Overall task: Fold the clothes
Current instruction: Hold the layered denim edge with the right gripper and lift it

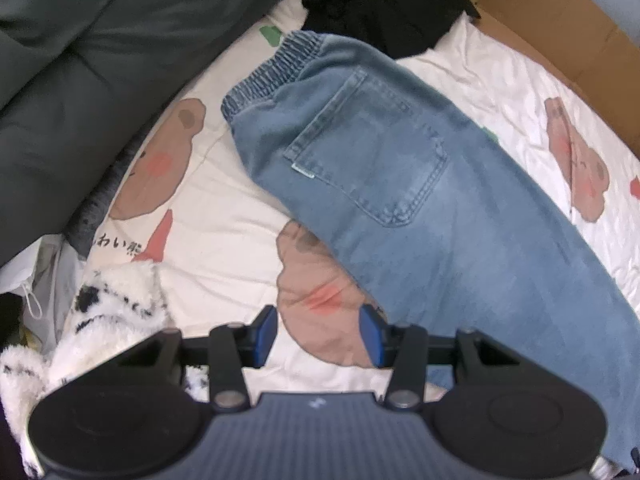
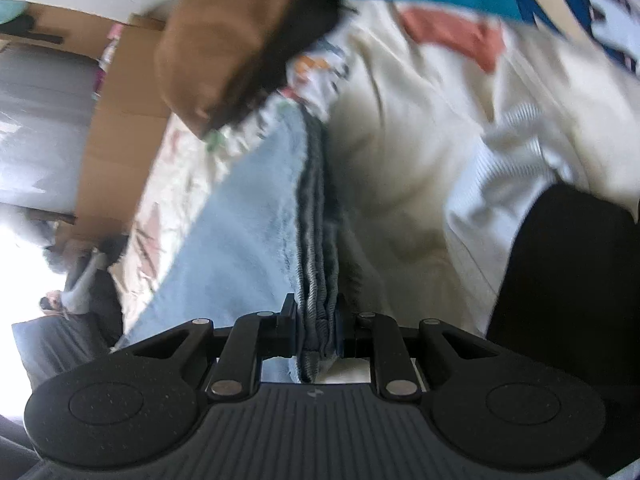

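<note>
Light blue jeans (image 1: 384, 168) lie flat on the bear-print sheet (image 1: 224, 216), folded lengthwise, with the elastic waistband at the far end and a back pocket facing up. My left gripper (image 1: 318, 336) hovers open over the sheet just left of the jeans' near leg, with nothing between its blue pads (image 1: 266, 334). In the right wrist view, my right gripper (image 2: 318, 332) is shut on a stacked edge of the jeans (image 2: 248, 220). The denim layers run away from the jaws, lifted off the sheet (image 2: 400, 152).
A black garment (image 1: 384, 0) lies beyond the waistband, beside a cardboard box (image 1: 552, 12). A dark grey duvet (image 1: 80, 60) fills the left side. A fluffy white-and-black garment (image 1: 108, 312) sits at the near left. Brown (image 2: 228, 48) and black (image 2: 568, 280) cloth flank the right gripper.
</note>
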`<state>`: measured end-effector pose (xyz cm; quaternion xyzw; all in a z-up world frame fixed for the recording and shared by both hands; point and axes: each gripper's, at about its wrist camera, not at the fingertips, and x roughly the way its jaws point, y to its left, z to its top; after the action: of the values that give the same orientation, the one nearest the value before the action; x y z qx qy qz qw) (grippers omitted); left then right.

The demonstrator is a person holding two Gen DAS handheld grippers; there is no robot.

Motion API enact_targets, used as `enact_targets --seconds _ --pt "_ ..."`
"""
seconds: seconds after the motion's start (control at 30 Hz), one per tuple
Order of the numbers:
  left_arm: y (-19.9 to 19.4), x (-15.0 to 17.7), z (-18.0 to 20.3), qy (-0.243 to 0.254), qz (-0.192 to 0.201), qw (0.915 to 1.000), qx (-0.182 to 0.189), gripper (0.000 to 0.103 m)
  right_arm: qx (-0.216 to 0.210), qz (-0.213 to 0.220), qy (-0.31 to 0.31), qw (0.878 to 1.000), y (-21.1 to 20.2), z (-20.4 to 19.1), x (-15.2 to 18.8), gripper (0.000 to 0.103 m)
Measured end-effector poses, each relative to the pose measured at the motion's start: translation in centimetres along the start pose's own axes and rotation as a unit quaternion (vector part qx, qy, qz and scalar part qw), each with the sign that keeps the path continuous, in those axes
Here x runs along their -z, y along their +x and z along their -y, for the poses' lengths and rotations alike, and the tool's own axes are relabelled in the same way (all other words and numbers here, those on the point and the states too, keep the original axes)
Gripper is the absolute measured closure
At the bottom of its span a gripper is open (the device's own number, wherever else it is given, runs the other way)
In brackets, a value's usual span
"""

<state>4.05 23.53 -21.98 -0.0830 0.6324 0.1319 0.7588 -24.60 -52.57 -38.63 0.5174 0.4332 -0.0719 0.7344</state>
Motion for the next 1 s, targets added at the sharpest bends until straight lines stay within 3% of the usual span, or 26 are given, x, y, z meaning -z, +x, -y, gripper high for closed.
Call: enact_targets --seconds 0.1,0.33,0.4,0.63,0.77,1.0 --pt "0.2 0.1 0.5 0.008 -0.003 1.0 -0.004 0.055 0.009 -0.002 -0.01 1.0 0.7 -0.4 0.4 0.087" --pt "0.5 0.2 1.7 0.02 -0.006 0.9998 -0.003 0.055 -0.014 0.001 -0.072 0.997 1.4 -4.9 1.6 0.087" --pt "0.4 0.2 2.0 0.026 -0.005 0.9996 -0.003 0.055 -0.007 0.001 -0.087 0.996 1.8 -5.5 1.6 0.083" --pt "-0.2 0.2 1.6 0.034 -0.004 0.9993 -0.014 0.054 0.012 0.013 -0.063 0.998 2.0 -2.9 -0.3 0.079" --pt "0.0 0.2 1.1 0.03 -0.008 0.9992 -0.024 0.054 -0.016 0.038 -0.03 0.999 1.2 -0.8 -1.4 0.056" --pt "0.2 0.5 1.5 0.043 -0.014 0.9985 -0.03 0.054 -0.068 0.054 0.015 0.996 1.4 1.9 -3.7 0.053"
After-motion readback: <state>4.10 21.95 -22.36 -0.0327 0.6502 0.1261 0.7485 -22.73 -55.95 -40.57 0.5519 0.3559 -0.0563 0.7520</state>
